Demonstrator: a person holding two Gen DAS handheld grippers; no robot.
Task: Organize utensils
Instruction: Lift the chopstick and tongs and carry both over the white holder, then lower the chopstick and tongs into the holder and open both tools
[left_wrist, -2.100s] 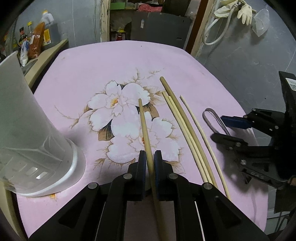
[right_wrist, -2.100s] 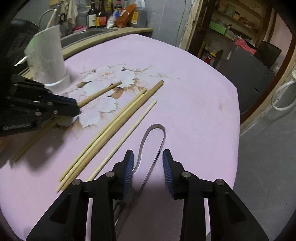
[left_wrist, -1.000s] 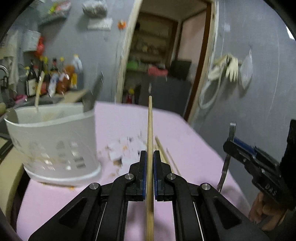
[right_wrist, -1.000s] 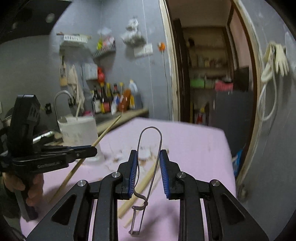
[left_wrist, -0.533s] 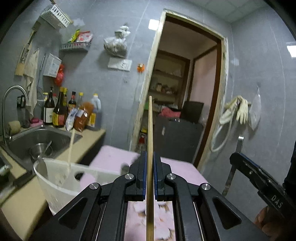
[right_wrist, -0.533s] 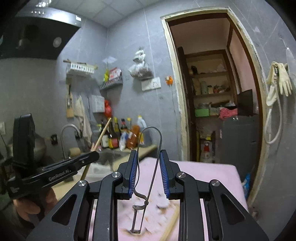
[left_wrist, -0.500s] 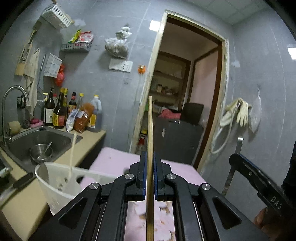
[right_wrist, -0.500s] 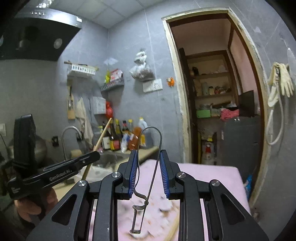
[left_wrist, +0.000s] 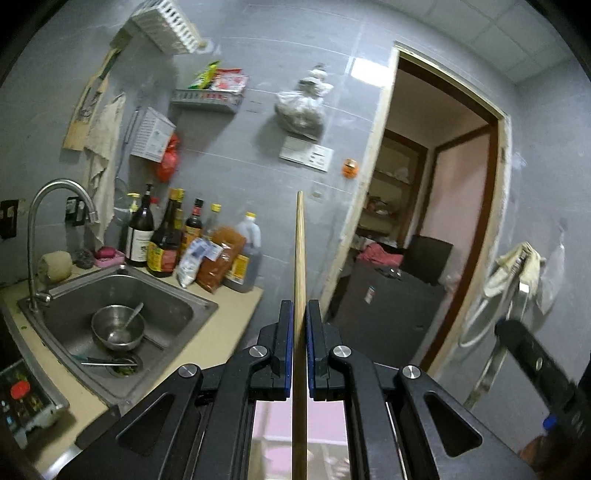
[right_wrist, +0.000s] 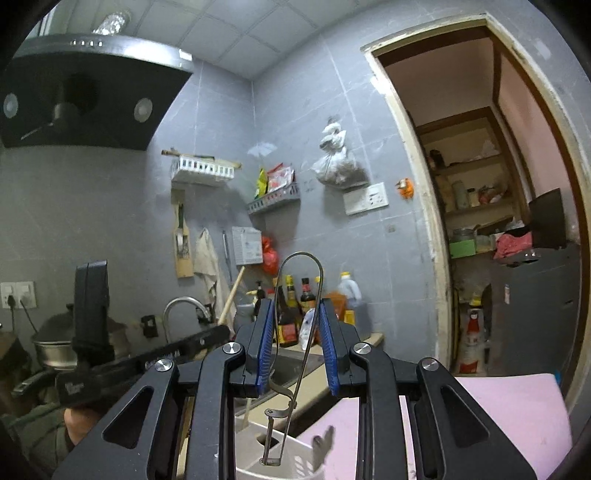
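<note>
My left gripper (left_wrist: 299, 314) is shut on a long wooden chopstick (left_wrist: 300, 258) and holds it upright, high above the pink table (left_wrist: 325, 421). My right gripper (right_wrist: 297, 317) is shut on the looped end of metal tongs (right_wrist: 299, 288), which hang upright; their lower ends sit over the mouth of the white utensil holder (right_wrist: 255, 454). The left gripper (right_wrist: 207, 338) with its chopstick (right_wrist: 232, 293) shows at the left of the right wrist view. The right gripper's finger (left_wrist: 532, 354) and the tongs (left_wrist: 491, 362) show at the right of the left wrist view.
A steel sink (left_wrist: 122, 321) with a bowl (left_wrist: 117, 329) and a tap (left_wrist: 55, 206) lies left of the table. Bottles (left_wrist: 166, 240) line the counter against the grey wall. A doorway (left_wrist: 424, 229) with a dark cabinet (left_wrist: 399, 295) is behind.
Both grippers have kept rising and tilting upward; the table has nearly left the views. The tongs' lower ends now hang over the white holder, which has left the left wrist view.
</note>
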